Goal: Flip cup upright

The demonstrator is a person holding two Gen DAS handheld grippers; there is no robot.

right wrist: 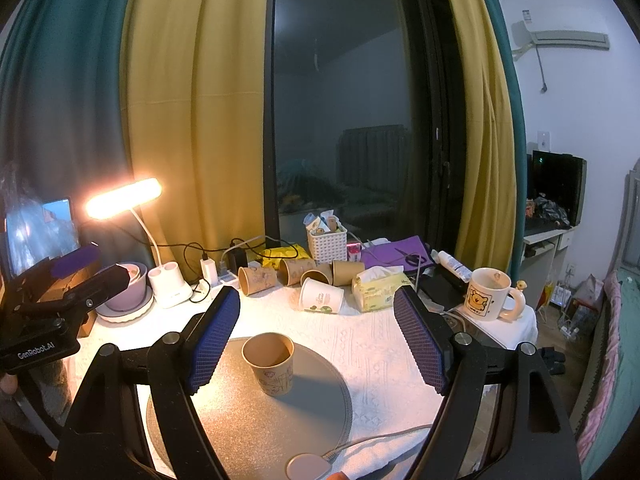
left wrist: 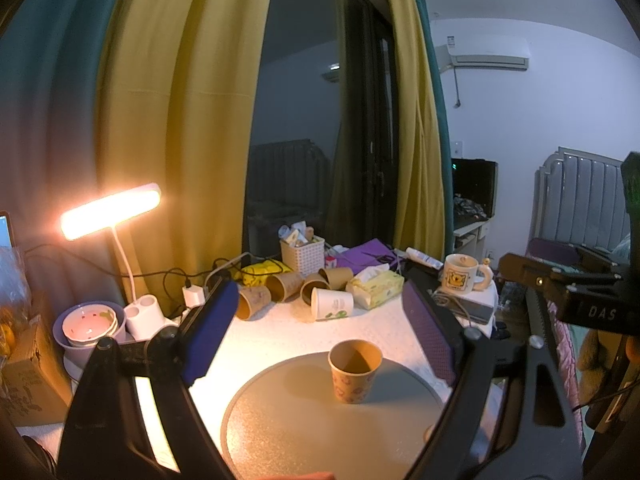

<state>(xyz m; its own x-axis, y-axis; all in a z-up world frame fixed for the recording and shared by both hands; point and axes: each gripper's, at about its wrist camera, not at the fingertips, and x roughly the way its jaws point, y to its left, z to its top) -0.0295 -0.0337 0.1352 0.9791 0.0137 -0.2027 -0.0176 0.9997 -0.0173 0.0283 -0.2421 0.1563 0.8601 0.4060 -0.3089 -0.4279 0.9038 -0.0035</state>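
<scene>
A brown paper cup [left wrist: 355, 371] stands upright, mouth up, on a round grey mat [left wrist: 280, 424]. It also shows in the right wrist view [right wrist: 270, 362] on the same mat [right wrist: 256, 420]. My left gripper [left wrist: 320, 328] is open and empty, its blue pads wide apart, held back from the cup. My right gripper [right wrist: 318, 328] is open and empty too, with the cup just right of its left pad. Each gripper's body shows at the edge of the other's view.
Several paper cups [right wrist: 296, 272] lie on their sides at the back, with a white cup [right wrist: 320, 297], a tissue pack [right wrist: 380, 286], a white basket [right wrist: 326, 242], a mug [right wrist: 490, 294], a lit lamp [right wrist: 122, 198] and bowls [right wrist: 124, 284].
</scene>
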